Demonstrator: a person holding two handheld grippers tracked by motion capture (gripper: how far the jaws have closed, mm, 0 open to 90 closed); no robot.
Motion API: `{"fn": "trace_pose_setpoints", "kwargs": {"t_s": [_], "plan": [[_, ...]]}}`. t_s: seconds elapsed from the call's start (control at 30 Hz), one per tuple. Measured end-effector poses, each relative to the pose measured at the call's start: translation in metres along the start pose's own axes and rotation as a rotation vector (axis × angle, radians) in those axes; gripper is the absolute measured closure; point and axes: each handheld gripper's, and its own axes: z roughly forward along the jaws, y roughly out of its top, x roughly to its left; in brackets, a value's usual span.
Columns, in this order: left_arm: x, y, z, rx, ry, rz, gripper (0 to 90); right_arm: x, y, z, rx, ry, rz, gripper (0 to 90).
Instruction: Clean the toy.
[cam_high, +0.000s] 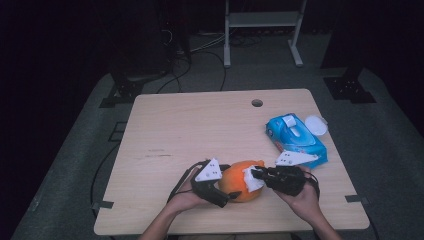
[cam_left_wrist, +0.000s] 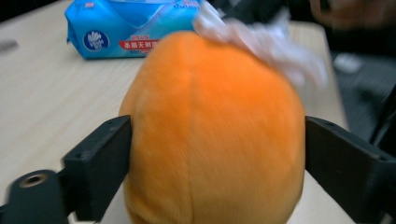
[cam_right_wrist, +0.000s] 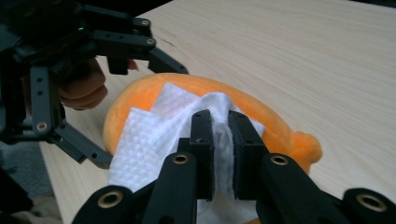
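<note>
Near the front edge of the table (cam_high: 165, 120) lies the orange plush toy (cam_high: 239, 181), a white wipe (cam_high: 251, 180) draped on it. The right gripper (cam_high: 260, 174) has its jaws pressed together on the wipe. The left gripper (cam_high: 223, 191) has its jaws spread wide, flanking the toy and touching its sides. A blue wipes pack (cam_high: 296, 139) lies beyond.

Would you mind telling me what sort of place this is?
Probably a lab or recording room: a bare wooden table on grey carpet, loose cables on the floor, and dark equipment stands behind it.
</note>
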Motion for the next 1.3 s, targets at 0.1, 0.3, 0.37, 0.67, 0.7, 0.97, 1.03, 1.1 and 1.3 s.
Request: {"fn": "trace_pose_setpoints", "kwargs": {"t_s": [0.1, 0.3, 0.37, 0.67, 0.7, 0.97, 1.03, 1.1, 1.3], "plan": [[-0.007, 0.005, 0.000, -0.003, 0.019, 0.046, 21.5, 0.014, 0.007, -0.003, -0.027, 0.004, -0.031, 80.5], [-0.017, 0.006, 0.003, 0.011, 0.042, 0.145, 24.7, 0.035, 0.013, 0.005, -0.036, 0.010, -0.137, 80.2], [-0.016, 0.005, 0.003, 0.006, 0.038, 0.138, 24.4, 0.032, 0.013, 0.004, -0.036, 0.009, -0.126, 80.1], [-0.014, 0.008, 0.004, -0.016, 0.032, 0.068, 22.8, 0.014, 0.009, -0.007, -0.057, -0.068, -0.089, 80.5], [-0.017, 0.008, 0.005, -0.013, 0.035, 0.085, 22.8, 0.014, 0.009, -0.007, -0.057, -0.068, -0.089, 80.5], [-0.031, 0.010, 0.007, 0.019, 0.037, 0.224, 25.2, 0.032, 0.013, 0.001, -0.046, -0.014, -0.141, 80.1], [-0.029, 0.009, 0.006, 0.014, 0.037, 0.215, 25.1, 0.024, 0.012, -0.002, -0.048, -0.036, -0.123, 80.0], [-0.026, 0.008, 0.006, -0.011, 0.026, 0.177, 24.1, 0.005, 0.008, -0.007, -0.051, -0.077, -0.071, 80.1], [-0.028, 0.009, 0.010, -0.005, 0.012, 0.183, 18.2, 0.026, 0.010, -0.001, -0.056, 0.031, -0.087, 80.1]]}}
